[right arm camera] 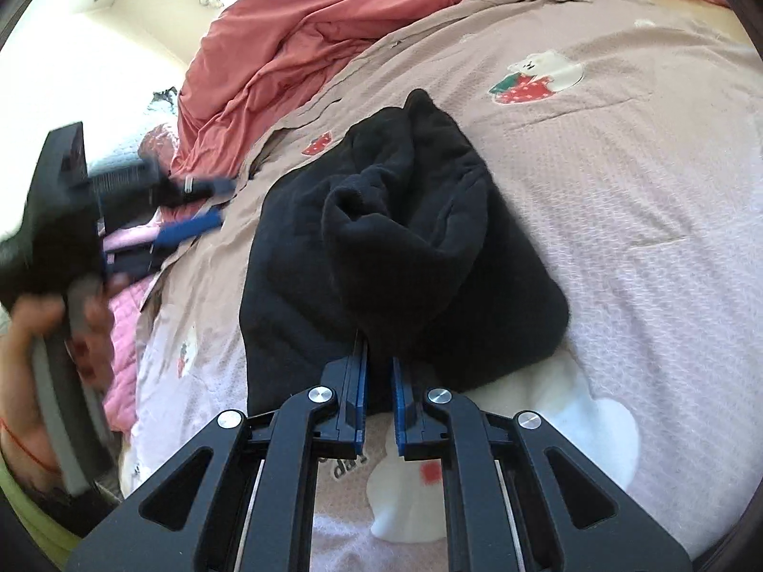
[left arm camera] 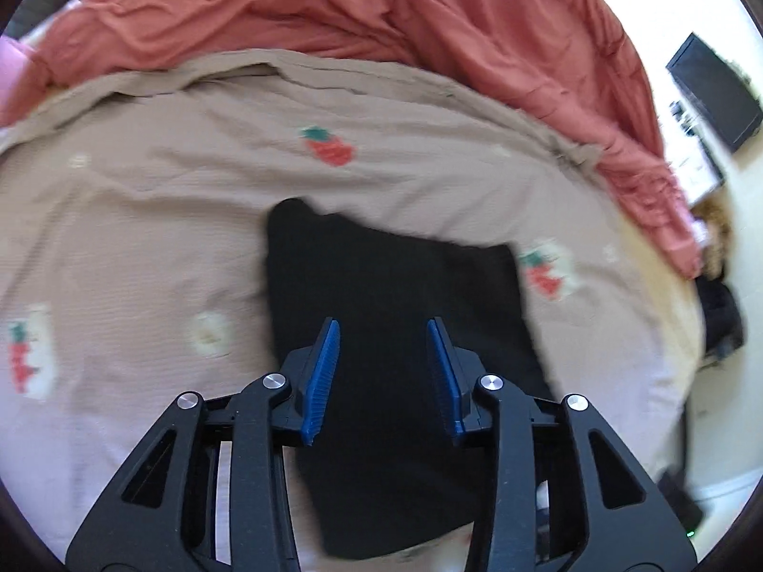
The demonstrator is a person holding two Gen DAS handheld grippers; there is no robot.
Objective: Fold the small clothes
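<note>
Spread across the bed, a beige-pink cover point(right arm camera: 620, 200) printed with strawberries and white bears fills both views and carries everything else. Nearest your right wrist camera, your right gripper point(right arm camera: 379, 357) has its blue pads drawn almost together, clamped on the near hem of a black fleece garment point(right arm camera: 405, 248). That garment lies on the cover in a rumpled heap, its upper layer bunched into rolls and one corner poking up at the far end. At the left edge of the same view, a hand point(right arm camera: 33, 348) holds your left gripper point(right arm camera: 200, 205), blurred, above the cover's left margin and apart from the garment.

Seen from your left wrist camera, the left gripper point(left arm camera: 383, 329) has its jaws parted partway with nothing between the pads; the black fleece garment point(left arm camera: 396, 333) lies beneath and beyond them, untouched by the pads. Farther back, a crumpled salmon-red quilt point(left arm camera: 381, 14) is heaped along the cover's far edge. Beyond the bed's right side stands a dark screen point(left arm camera: 715, 90) on pale furniture.
</note>
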